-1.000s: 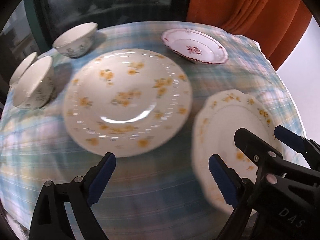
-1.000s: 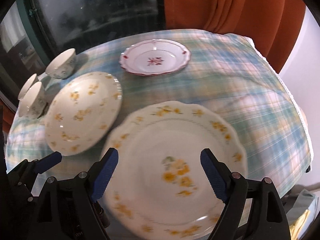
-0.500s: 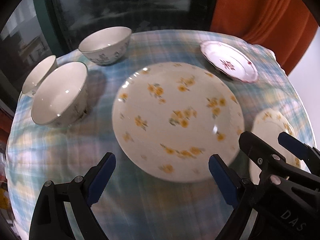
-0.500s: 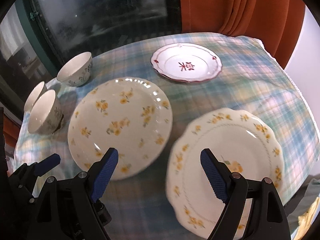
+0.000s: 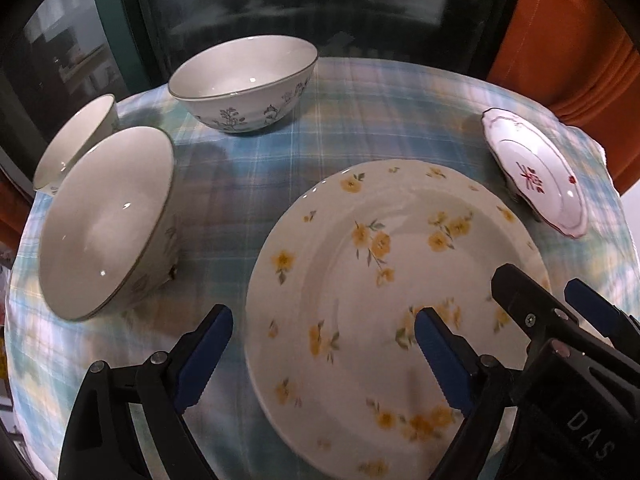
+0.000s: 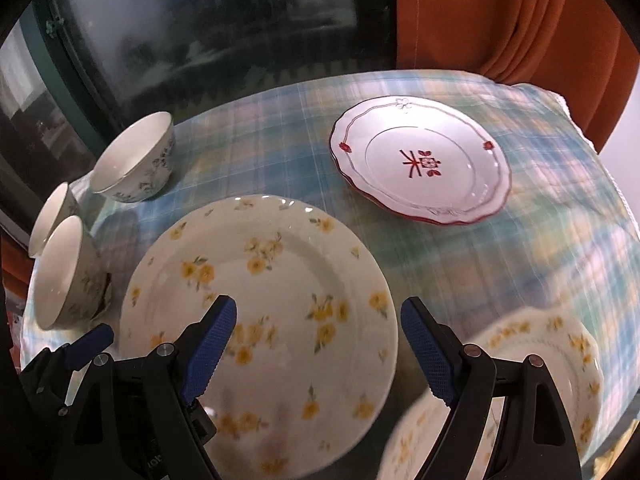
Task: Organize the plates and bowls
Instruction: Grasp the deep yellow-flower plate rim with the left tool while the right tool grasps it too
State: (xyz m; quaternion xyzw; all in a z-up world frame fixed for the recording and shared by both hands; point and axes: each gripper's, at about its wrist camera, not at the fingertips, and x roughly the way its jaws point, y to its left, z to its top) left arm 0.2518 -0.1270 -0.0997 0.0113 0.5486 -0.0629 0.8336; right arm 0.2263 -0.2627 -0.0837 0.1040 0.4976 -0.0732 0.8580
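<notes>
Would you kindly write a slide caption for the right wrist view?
Open right gripper above a yellow-flowered plate, with three bowls left and a red-trimmed plate behind.

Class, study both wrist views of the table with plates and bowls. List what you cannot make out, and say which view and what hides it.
- Scalloped yellow-flowered plate: right wrist view, blurred, cut by the lower edge, partly behind the right gripper.
- Third bowl: left wrist view, mostly behind the nearer bowl.
- Red-patterned plate: left wrist view, squeezed by fisheye, motif unreadable.
- Round yellow-flowered plate: near rim behind the left gripper.
</notes>
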